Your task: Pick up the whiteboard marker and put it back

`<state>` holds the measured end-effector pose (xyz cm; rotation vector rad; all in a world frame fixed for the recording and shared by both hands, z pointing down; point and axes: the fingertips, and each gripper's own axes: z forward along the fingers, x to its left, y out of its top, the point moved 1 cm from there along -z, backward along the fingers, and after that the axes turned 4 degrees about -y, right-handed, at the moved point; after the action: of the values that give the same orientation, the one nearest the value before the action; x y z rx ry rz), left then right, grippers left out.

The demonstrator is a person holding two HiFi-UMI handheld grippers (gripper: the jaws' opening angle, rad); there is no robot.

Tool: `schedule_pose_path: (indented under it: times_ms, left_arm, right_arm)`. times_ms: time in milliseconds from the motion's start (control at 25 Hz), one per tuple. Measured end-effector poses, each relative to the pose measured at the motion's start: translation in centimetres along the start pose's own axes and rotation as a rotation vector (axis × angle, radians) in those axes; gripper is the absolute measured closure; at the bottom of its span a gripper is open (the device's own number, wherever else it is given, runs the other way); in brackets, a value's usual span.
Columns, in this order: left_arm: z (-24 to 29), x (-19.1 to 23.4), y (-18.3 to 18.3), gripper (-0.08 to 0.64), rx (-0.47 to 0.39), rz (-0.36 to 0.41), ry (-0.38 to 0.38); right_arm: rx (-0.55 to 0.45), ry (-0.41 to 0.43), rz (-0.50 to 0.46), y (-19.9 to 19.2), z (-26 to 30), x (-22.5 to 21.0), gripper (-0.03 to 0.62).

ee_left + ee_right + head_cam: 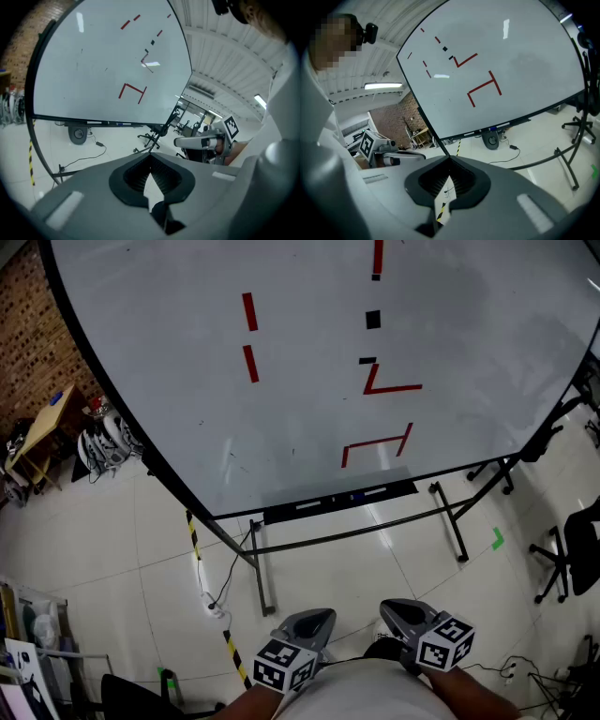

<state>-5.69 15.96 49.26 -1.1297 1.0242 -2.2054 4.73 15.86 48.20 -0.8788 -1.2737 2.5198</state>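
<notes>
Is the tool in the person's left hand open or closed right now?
Shut and empty. In the left gripper view, the left gripper shows jaws meeting at their tips, with nothing between them.

No legible text, number or brand is recorded; only unreadable red and black strokes (392, 388) are seen on the whiteboard (187, 381).

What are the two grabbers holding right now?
Nothing. The left gripper and the right gripper are both shut and empty, away from the whiteboard.
</notes>
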Motion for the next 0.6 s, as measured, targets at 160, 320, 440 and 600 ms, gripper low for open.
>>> schedule_pose_path:
  times_ms: [160,320,440,600]
  left_arm:
    - [-0.2,0.9,-0.4,0.543,0.018,0.09,0.006]
    - [0.9,1.7,0.7,0.543,0.003,0.106,0.007]
    - [1.8,2.4,2.0,0.543,-0.014,0.106,0.016]
    - [3.1,3.8,4.0,0.543,-0.013,0.231,0.092]
  right_arm:
    - [0.033,-0.01,-0.055,-1.1,0.4,1.0,0.591]
    - [0.02,-0.041,-0.069,-0.1,0.6,-0.3,0.591]
    - [0.021,-0.024,-0.078,0.6,1.8,-1.1,0.591]
    - [0.027,0.037,-0.147,3.0,4.3,-2.5,0.591]
